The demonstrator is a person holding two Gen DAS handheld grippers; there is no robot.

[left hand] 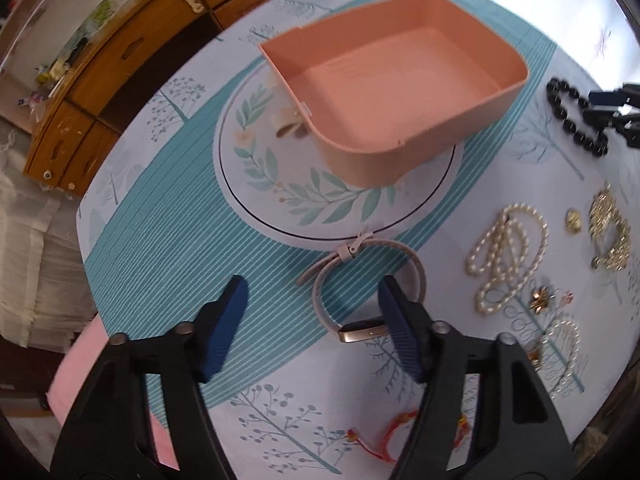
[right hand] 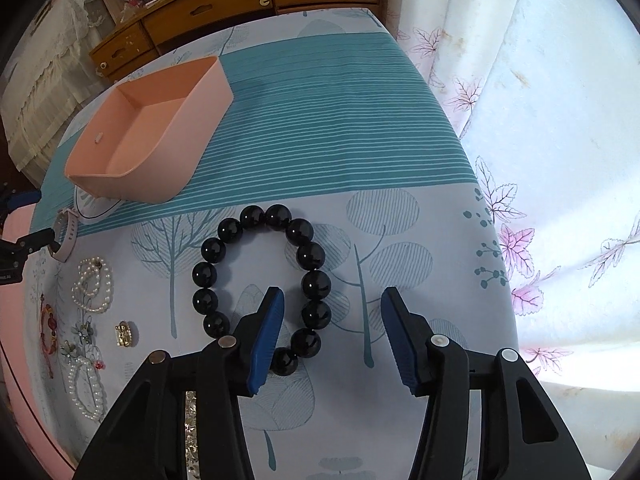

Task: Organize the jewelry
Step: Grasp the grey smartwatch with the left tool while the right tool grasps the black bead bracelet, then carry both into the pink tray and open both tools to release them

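An empty pink box [left hand: 400, 80] stands on the patterned tablecloth; it also shows in the right wrist view [right hand: 148, 128]. My left gripper [left hand: 314, 292] is open over a beige-strapped watch [left hand: 360, 276], whose gold case lies beside the right finger. My right gripper [right hand: 332, 300] is open, its jaws either side of the near right beads of a black bead bracelet [right hand: 260, 280], also seen in the left view [left hand: 572, 116]. Pearl strands [left hand: 508, 252], gold pieces [left hand: 608, 236] and a red cord bracelet [left hand: 380, 440] lie nearby.
A wooden drawer cabinet [right hand: 240, 4] stands behind the table. A floral curtain [right hand: 540, 120] hangs on the right. The table edge runs close on the left [left hand: 86, 240]. Pearl strands [right hand: 94, 284] and a small gold brooch [right hand: 125, 334] lie left of the black bracelet.
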